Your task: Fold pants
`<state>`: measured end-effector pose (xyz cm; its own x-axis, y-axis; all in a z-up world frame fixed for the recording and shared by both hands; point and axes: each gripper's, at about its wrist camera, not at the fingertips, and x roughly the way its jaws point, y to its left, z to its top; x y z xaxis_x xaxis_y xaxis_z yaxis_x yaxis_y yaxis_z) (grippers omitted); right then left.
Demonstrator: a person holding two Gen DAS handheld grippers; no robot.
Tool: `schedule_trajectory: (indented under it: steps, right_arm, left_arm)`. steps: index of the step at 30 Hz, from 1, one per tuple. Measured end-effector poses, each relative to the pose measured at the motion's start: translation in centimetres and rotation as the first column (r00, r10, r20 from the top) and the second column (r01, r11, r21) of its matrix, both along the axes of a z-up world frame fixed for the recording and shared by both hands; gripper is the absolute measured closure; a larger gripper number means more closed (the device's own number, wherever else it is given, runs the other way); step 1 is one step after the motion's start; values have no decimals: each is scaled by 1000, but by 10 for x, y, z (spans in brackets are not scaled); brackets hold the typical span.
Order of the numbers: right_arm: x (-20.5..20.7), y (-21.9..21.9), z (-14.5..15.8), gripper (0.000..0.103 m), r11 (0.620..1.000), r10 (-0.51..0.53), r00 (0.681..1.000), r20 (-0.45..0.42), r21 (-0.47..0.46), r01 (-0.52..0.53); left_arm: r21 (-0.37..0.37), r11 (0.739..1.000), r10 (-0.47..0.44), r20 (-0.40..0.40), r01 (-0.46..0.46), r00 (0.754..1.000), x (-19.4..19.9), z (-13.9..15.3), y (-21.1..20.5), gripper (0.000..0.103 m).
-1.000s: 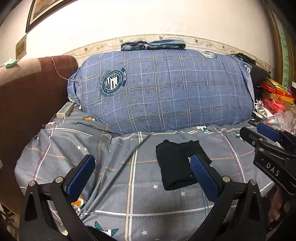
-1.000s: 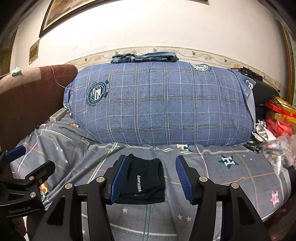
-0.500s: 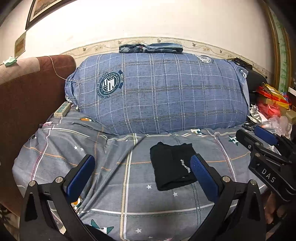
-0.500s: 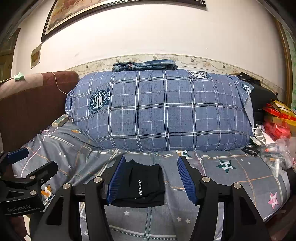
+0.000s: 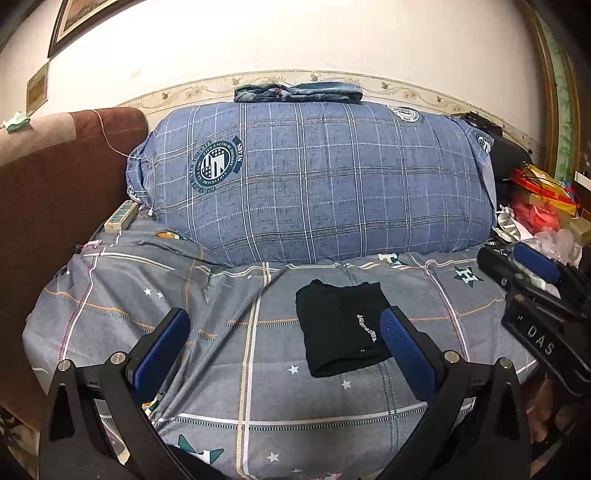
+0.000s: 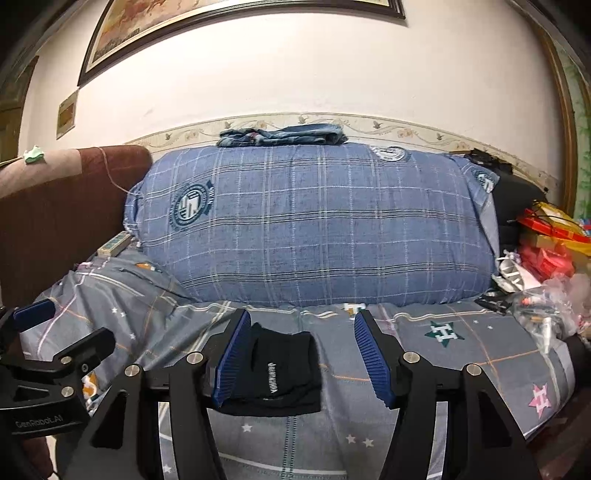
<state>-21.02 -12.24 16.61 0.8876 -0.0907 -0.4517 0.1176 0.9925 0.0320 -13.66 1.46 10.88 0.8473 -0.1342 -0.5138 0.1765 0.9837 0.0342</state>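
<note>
Lying folded on the bedsheet (image 5: 258, 369), black pants (image 6: 277, 369) sit beyond both spread, empty jaws.

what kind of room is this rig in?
Most likely a home bedroom. The folded black pants lie on a bed with a grey star-print sheet, a big blue plaid bolster leans against the wall, and a framed picture hangs above.
</note>
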Motion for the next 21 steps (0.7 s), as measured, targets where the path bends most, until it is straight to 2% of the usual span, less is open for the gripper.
schedule_trajectory:
  steps: [5,7,15,21]
  right_arm:
    - [1,-9,-2,43,1000,-21,1000,-6,12,21]
    - [4,-9,-3,43,1000,-19,1000,-16,12,19]
    - [27,-16,-13,43,994,26,996,-90,105,-16]
    - [47,-1,-19,43,995,68,991,-112,81,-59]
  left_arm:
    - [2,1000,-3,-10,3,1000,2,-2,-2,0]
    - [1,1000,-12,-37,12,999,8,-1,-5,0]
    - [-41,999,-19,-76,16,997,30,3,-4,0]
    - [-89,996,6,-102,-15,995,56,-3,7,0]
